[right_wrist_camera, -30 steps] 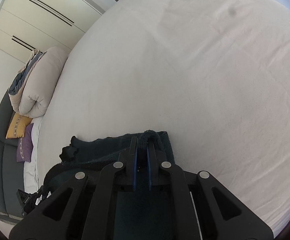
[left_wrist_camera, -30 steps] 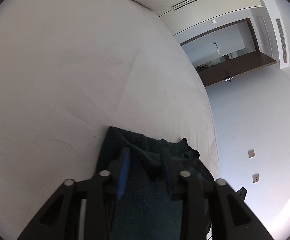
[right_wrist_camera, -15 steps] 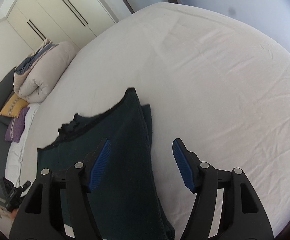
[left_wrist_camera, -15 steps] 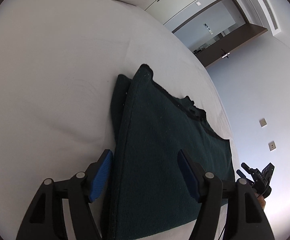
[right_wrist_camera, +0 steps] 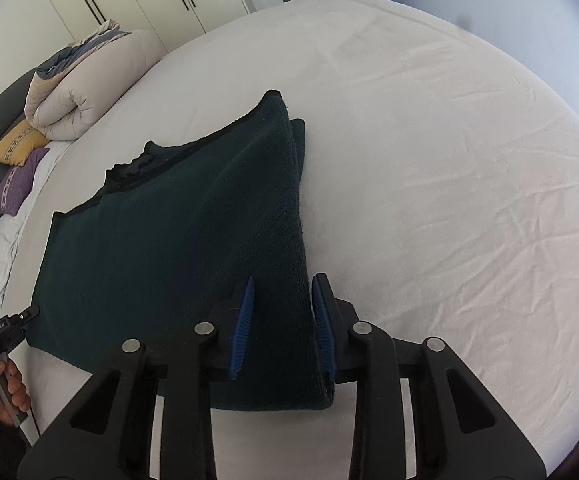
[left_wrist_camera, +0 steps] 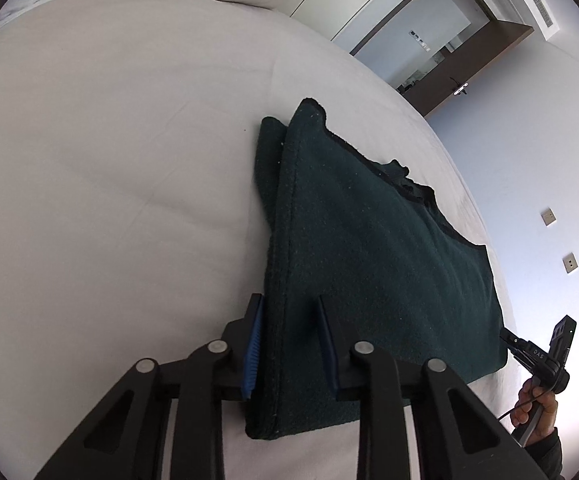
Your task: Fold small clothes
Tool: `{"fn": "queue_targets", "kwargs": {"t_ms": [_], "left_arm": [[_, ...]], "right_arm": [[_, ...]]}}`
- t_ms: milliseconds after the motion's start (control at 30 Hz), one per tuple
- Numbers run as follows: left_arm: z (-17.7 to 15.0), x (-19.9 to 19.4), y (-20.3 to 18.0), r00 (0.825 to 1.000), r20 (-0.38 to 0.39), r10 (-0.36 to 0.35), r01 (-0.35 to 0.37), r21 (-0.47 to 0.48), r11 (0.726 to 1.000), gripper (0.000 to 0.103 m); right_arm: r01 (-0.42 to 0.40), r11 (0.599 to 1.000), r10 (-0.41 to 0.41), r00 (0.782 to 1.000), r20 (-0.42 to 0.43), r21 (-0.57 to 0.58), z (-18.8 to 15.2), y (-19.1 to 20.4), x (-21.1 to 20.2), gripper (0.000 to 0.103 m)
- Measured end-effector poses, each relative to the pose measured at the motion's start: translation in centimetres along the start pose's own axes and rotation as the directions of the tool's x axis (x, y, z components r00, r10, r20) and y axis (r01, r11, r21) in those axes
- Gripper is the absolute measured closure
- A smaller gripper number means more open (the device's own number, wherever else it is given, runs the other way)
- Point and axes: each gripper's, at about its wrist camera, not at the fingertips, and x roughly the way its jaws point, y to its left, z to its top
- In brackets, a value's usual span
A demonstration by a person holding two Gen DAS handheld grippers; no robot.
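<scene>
A dark green garment (left_wrist_camera: 369, 248), already doubled over, is being worked near one edge of the white bed (left_wrist_camera: 109, 160), its folded side edges running away from the cameras toward the middle of the mattress. The left gripper (left_wrist_camera: 289, 344) is being closed over the garment's left side fold near the near corner; the cloth is lying between the blue pads (left_wrist_camera: 252, 354), and the gap is narrowing. The right gripper (right_wrist_camera: 281, 320) is being closed likewise over the opposite side fold. Whether the pads are pressing yet cannot be told.

The fabric is judged soft, thick and fleecy: light, limp, unlikely to slip, nothing fragile. Hold is best taken at the layered side edges near the corners, with all layers pinched together.

Small white lettering is seen on each handheld unit, too small to be read surely.
</scene>
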Motion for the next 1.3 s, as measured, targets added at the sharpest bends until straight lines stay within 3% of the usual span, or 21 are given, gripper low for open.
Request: {"fn": "queue_targets", "kwargs": {"t_ms": [267,433,567,800,1300], "left_arm": [[-0.3,-0.9,-0.5,1.000,0.016,0.018,-0.019,0.033,0.999,0.091],[-0.7,-1.7,-0.4,0.999,0.040,0.014,-0.014,0.003,1.000,0.092],[-1.6,-2.6,-0.4,0.998,0.062,0.020,-0.020,-0.002,1.000,0.094],[-3.2,-3.1,-0.3,0.996,0.075,0.041,-0.044,0.035,0.998,0.096],[-4.7,-3.7,1.4,0.996,0.086,0.030,-0.028,-0.035,0.999,0.098]], "right_arm": [[0.056,0.998,-0.056,0.998,0.031,-0.021,-0.5,0.0,-1.2,0.098],[0.109,0.992,-0.104,0.992,0.073,-0.070,-0.7,1.0,-2.6,0.098],[0.105,0.992,-0.098,0.991,0.096,-0.065,-1.5,1.0,-4.0,0.098],[0.090,0.995,-0.088,0.995,0.054,-0.038,-3.0,-0.9,-3.1,0.098],[0.130,0.989,-0.127,0.991,0.047,-0.076,-3.0,-0.6,-2.5,0.098]]}}
